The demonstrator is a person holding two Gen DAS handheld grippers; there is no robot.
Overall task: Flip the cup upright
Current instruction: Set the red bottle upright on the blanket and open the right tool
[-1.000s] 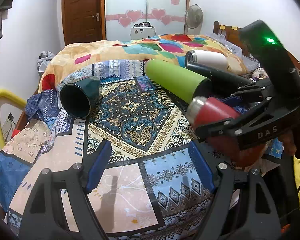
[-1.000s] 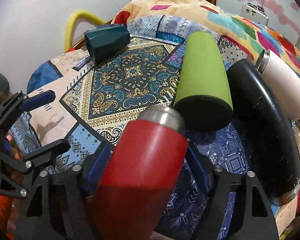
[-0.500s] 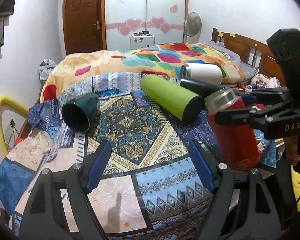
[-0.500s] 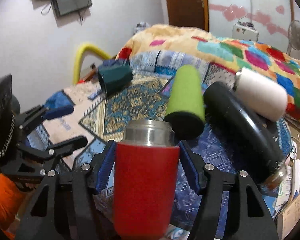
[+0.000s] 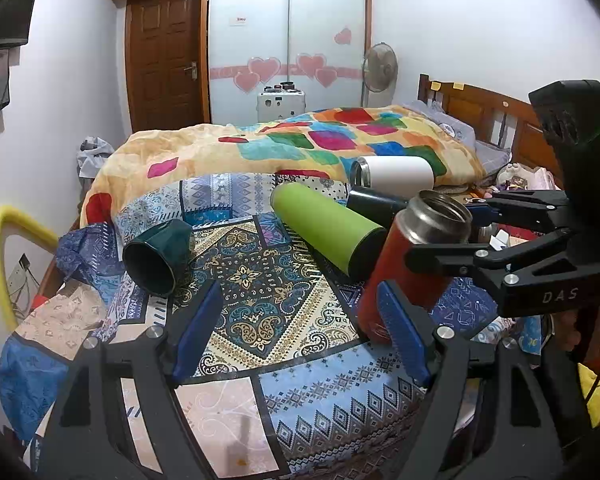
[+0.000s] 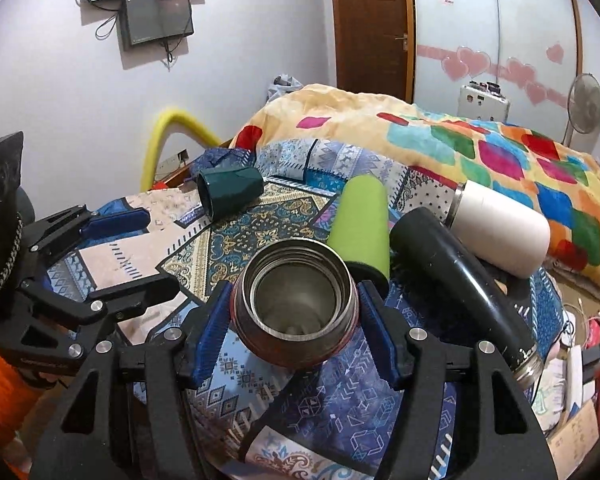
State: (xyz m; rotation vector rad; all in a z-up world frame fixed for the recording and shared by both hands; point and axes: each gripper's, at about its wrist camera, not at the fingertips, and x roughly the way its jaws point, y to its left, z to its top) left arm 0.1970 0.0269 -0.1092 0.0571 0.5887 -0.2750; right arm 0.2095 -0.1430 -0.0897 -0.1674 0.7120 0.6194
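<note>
My right gripper (image 6: pixel 296 336) is shut on a red steel cup (image 6: pixel 296 304), which stands mouth-up, slightly tilted, its base on the patterned bedspread (image 5: pixel 260 304). In the left wrist view the red cup (image 5: pixel 412 264) is at the right, held by the right gripper (image 5: pixel 452 236). My left gripper (image 5: pixel 300 332) is open and empty over the bedspread, left of the cup; it also shows in the right wrist view (image 6: pixel 140 248).
A dark green cup (image 5: pixel 156 256), a lime green bottle (image 5: pixel 328 236), a black bottle (image 6: pixel 464 280) and a white bottle (image 6: pixel 500 232) lie on their sides on the bed. A colourful quilt (image 5: pixel 300 144) is heaped behind them. A yellow tube (image 5: pixel 4 248) stands at the left.
The right gripper has turned the red cup from lying tilted to mouth-up and lowered it onto the bedspread. The left gripper has stayed open and shifted slightly.
</note>
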